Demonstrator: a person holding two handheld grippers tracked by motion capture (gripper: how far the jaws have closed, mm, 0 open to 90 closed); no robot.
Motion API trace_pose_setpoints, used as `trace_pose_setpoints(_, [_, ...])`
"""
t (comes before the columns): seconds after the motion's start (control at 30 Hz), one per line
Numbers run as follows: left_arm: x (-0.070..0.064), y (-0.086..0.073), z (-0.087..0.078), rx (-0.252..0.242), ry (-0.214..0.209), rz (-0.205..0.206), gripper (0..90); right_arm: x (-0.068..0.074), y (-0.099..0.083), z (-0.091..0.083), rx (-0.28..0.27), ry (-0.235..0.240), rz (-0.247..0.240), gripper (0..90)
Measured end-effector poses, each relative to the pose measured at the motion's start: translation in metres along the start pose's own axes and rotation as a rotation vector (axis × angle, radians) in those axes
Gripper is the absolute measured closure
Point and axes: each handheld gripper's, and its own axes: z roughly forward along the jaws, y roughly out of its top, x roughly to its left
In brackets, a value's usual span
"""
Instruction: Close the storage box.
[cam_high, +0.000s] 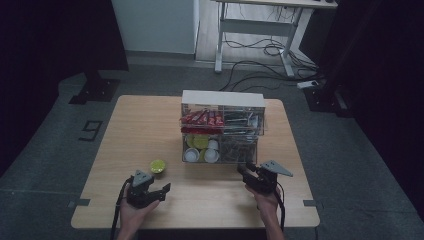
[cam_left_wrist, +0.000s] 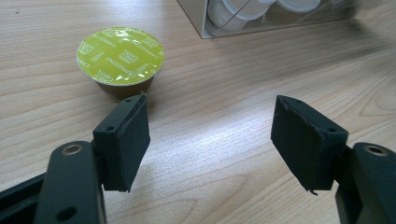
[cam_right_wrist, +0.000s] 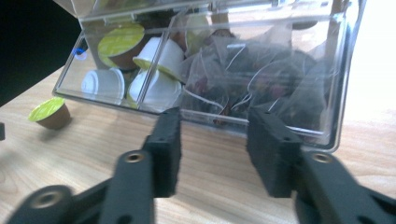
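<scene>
Left tongs (cam_left_wrist: 210, 135) spread, empty, low over the table (cam_high: 150, 125) near its front edge. Coffee capsule (cam_left_wrist: 120, 58) sits upright on the wood just beyond the left pad, not touching. Right tongs (cam_right_wrist: 212, 149) half spread, empty, facing the clear organizer box (cam_high: 222, 127), just short of its teabag compartment.

Dim high view, dark at both side edges, soft throughout. Brighter left gripper view: white glare streak on wooden table (cam_left_wrist: 219, 144), sharp green-lidded capsule (cam_left_wrist: 120, 57). Right gripper view: jaws blurred, overexposed right edge, reflections on clear organiser (cam_right_wrist: 261, 70).
</scene>
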Motion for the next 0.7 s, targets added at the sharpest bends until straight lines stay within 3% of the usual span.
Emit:
trace_pose_setpoints(0.43, [0.001, 0.0, 0.001, -0.003, -0.009, 0.008, 28.9, 0.002, -0.008, -0.015, -0.035, -0.038, -0.056, 47.4])
trace_pose_setpoints(0.7, [-0.001, 0.0, 0.0, 0.001, -0.014, 0.019, 28.5, -0.011, -0.027, -0.039, -0.033, -0.066, -0.064, 47.8])
